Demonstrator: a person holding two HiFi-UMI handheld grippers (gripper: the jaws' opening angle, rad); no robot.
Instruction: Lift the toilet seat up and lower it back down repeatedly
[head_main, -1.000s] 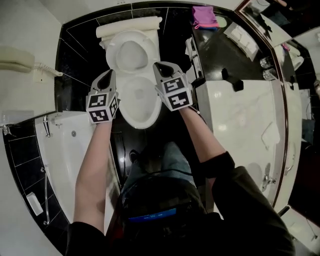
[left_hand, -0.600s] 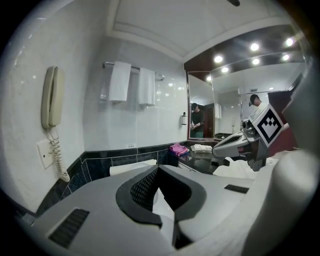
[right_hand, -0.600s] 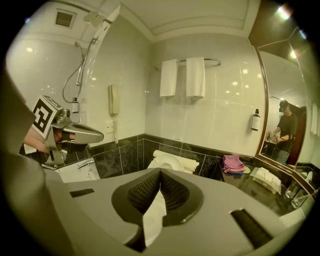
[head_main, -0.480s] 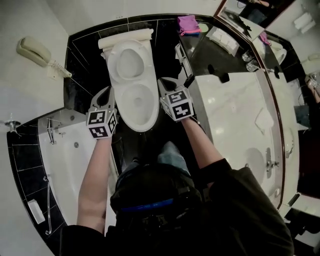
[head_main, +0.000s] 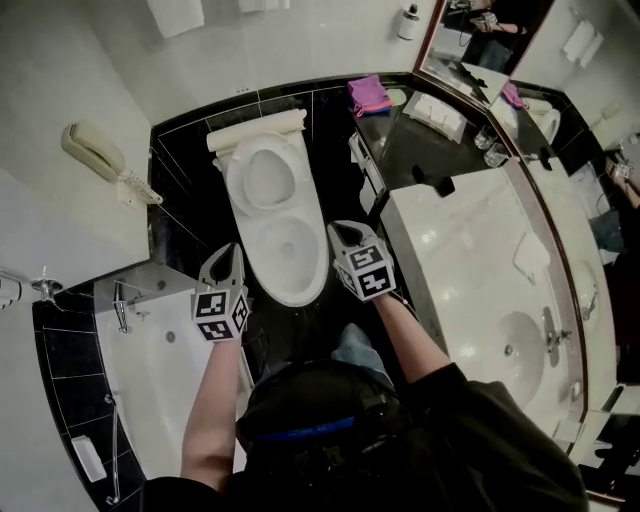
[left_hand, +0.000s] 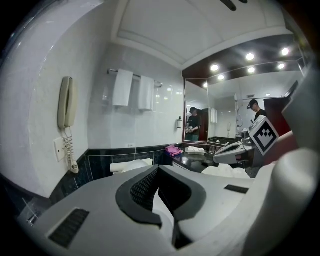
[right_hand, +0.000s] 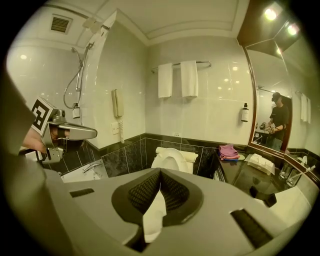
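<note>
The seat (head_main: 268, 178) stands up against the tank. The left claw (head_main: 229, 252) and right claw (head_main: 342, 232) are pinched shut, holding nothing, beside the bowl (head_main: 287, 250). Best to reach its top edge and lower it slowly.

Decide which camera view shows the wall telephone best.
The left gripper view: the wall telephone is large there, handset and coiled cord clear. The head view shows it from above, foreshortened; the right gripper view shows it small, beside the shower screen.
</note>
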